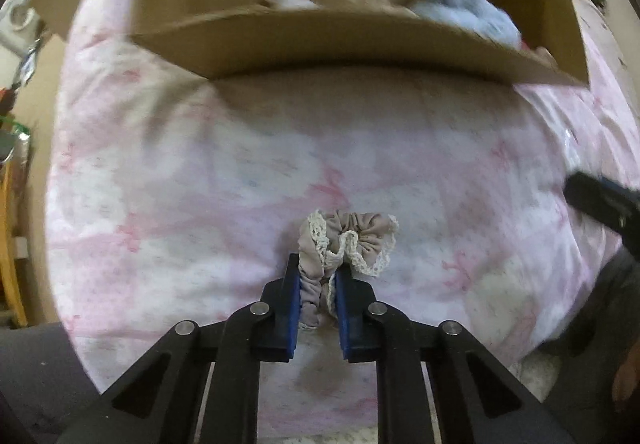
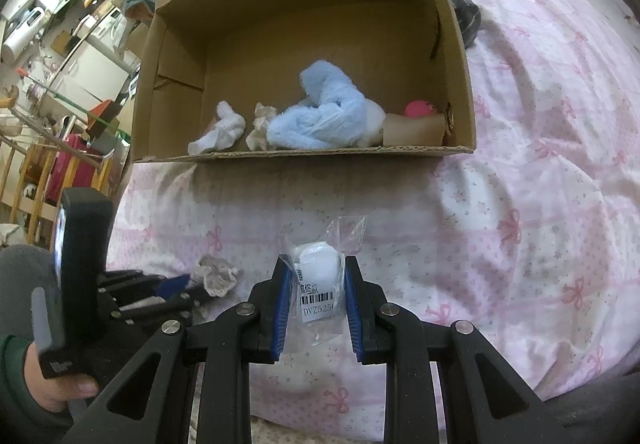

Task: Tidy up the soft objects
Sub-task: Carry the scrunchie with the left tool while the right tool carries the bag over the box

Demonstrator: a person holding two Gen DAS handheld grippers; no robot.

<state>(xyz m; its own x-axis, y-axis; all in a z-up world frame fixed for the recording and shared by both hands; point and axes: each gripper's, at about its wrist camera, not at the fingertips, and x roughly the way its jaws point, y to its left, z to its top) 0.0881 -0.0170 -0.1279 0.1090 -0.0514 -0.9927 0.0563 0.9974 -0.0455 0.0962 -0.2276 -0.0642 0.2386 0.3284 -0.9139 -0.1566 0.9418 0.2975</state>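
Observation:
My left gripper is shut on a grey scrunchie with a cream lace trim, held just above the pink bedspread. It also shows in the right wrist view at lower left. My right gripper is shut on a clear plastic bag with a white soft item and a barcode label. An open cardboard box lies ahead on the bed. It holds a light blue plush, white cloth pieces, a pink ball and a tan item.
The pink and white quilted bedspread covers the bed. A dark cloth lies right of the box. Shelves, a red case and clutter stand off the bed at left. The right gripper's tip shows in the left view.

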